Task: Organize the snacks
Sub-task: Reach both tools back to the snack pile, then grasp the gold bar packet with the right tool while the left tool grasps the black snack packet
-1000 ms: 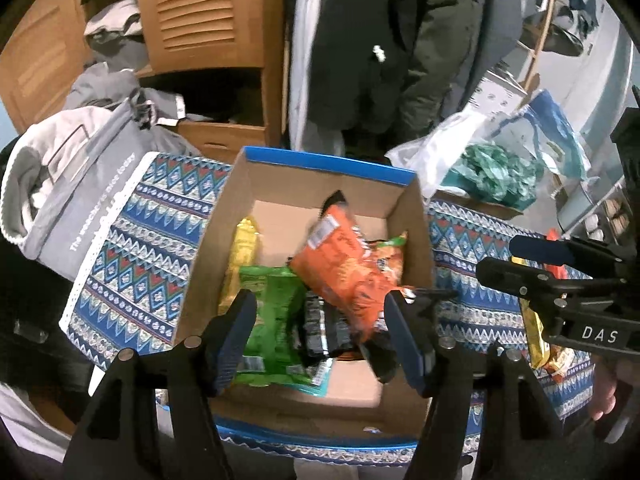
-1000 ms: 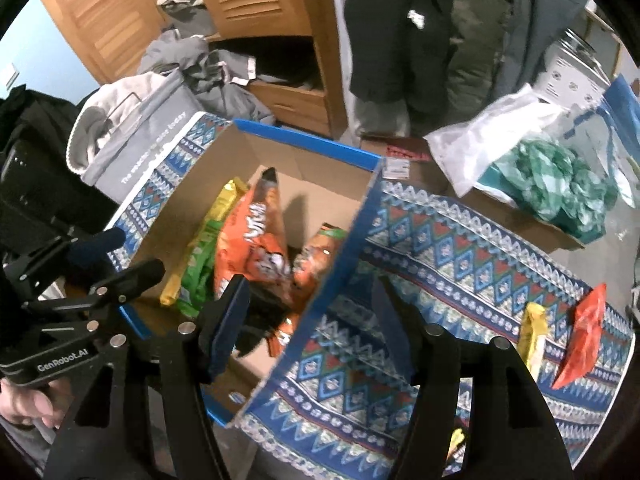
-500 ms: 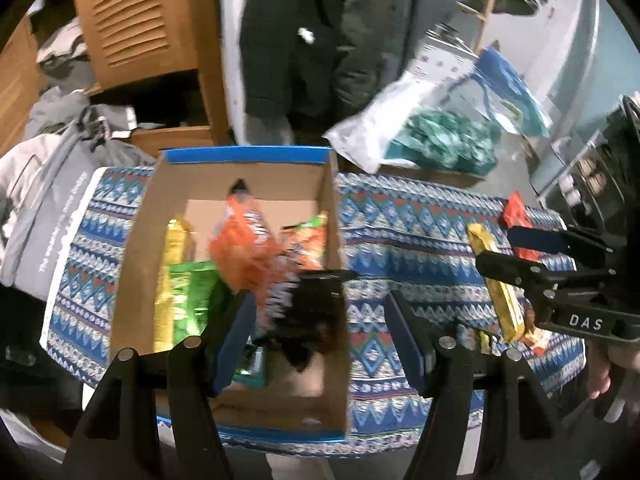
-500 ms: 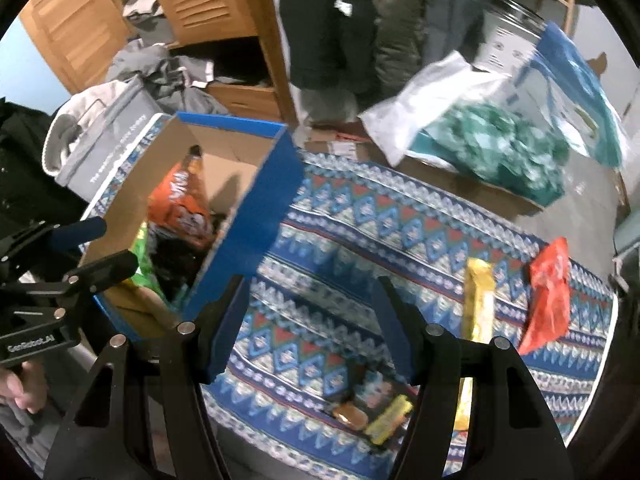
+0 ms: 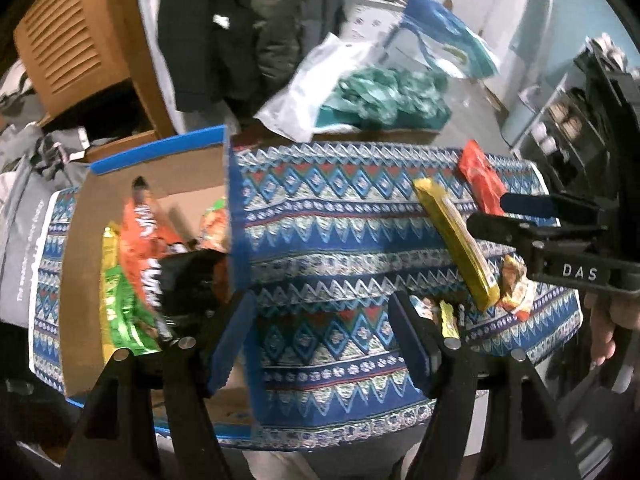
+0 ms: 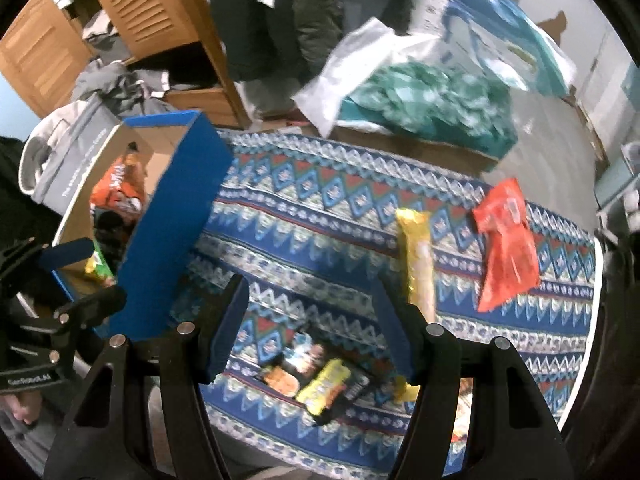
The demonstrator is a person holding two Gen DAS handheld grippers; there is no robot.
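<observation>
A cardboard box [image 5: 160,148] with a blue rim stands on the left of the patterned cloth [image 5: 328,220]. It holds an orange bag [image 5: 144,232], a green bag [image 5: 120,304] and a black bag [image 5: 188,280]. My left gripper [image 5: 324,340] hangs over the cloth just right of the box wall, jaws opening, nothing between them. My right gripper [image 6: 312,328] stands open and empty above a cluster of small snack packs [image 6: 320,372]. A long yellow pack [image 6: 418,256] and a red pack [image 6: 506,248] lie to its right.
Behind the table are a louvred wooden cupboard [image 5: 76,40], hanging dark coats [image 5: 224,40] and a plastic bag of green stuff [image 6: 420,96]. A grey bag [image 6: 68,160] lies left of the box [image 6: 172,232]. The cloth's right edge runs just past the red pack.
Both grippers have swung right, from above the box out over the cloth with the loose snacks. The box now sits at the left of both views.
</observation>
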